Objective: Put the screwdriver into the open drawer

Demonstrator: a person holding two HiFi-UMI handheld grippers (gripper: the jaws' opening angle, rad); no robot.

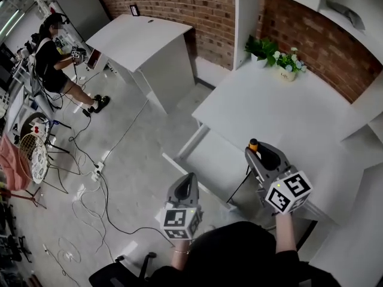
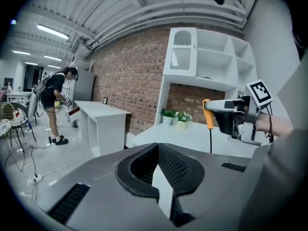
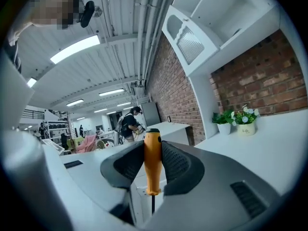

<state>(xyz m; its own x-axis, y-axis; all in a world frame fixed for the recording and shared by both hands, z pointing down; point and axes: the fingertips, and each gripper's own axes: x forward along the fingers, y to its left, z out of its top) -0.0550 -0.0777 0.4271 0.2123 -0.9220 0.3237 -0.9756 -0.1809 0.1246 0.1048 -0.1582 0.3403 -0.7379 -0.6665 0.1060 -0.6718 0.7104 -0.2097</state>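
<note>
A screwdriver with an orange handle stands upright between the pads of my right gripper, its thin dark shaft hanging below. The right gripper is shut on the handle. In the left gripper view it hangs over the white desk with the screwdriver. What looks like the pulled-out drawer lies below the desk's near-left edge, under both grippers. My left gripper hovers over the drawer's near corner. Its pads stand slightly apart with nothing between them.
Two small potted plants sit at the desk's back by the brick wall. White shelving rises above it. A second white desk stands further left, with a person beyond. Cables trail over the floor.
</note>
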